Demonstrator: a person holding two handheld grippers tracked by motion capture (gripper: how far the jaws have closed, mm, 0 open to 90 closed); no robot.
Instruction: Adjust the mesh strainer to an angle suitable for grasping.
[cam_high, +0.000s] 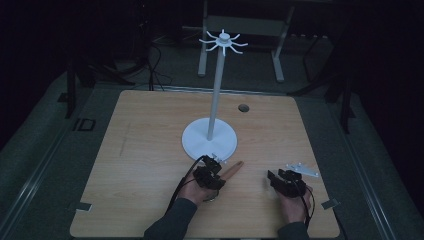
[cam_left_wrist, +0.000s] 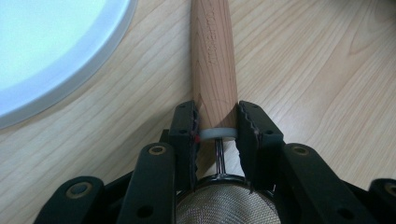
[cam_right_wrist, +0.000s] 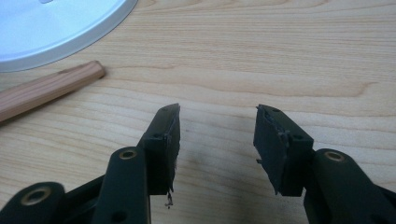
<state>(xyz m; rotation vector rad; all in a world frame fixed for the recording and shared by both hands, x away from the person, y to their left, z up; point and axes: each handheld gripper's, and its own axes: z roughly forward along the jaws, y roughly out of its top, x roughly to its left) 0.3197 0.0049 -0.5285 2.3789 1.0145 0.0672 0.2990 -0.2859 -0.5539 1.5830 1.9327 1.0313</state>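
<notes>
Left gripper view: left hand-held gripper (cam_left_wrist: 217, 128) pinching strainer's wooden handle (cam_left_wrist: 214, 56); right hand-held gripper (cam_right_wrist: 217, 135) spread.

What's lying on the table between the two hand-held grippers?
Just the free end of the wooden handle that the left gripper is clamped on; beyond its tip, bare table runs to the right gripper. The high view shows this.

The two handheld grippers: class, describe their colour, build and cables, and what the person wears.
Both the left gripper and right gripper are black, with two toothed jaws on brass-riveted links. Black cables trail back. A grey three-cornered plate tops the right one. The sleeves are dark grey.
</notes>
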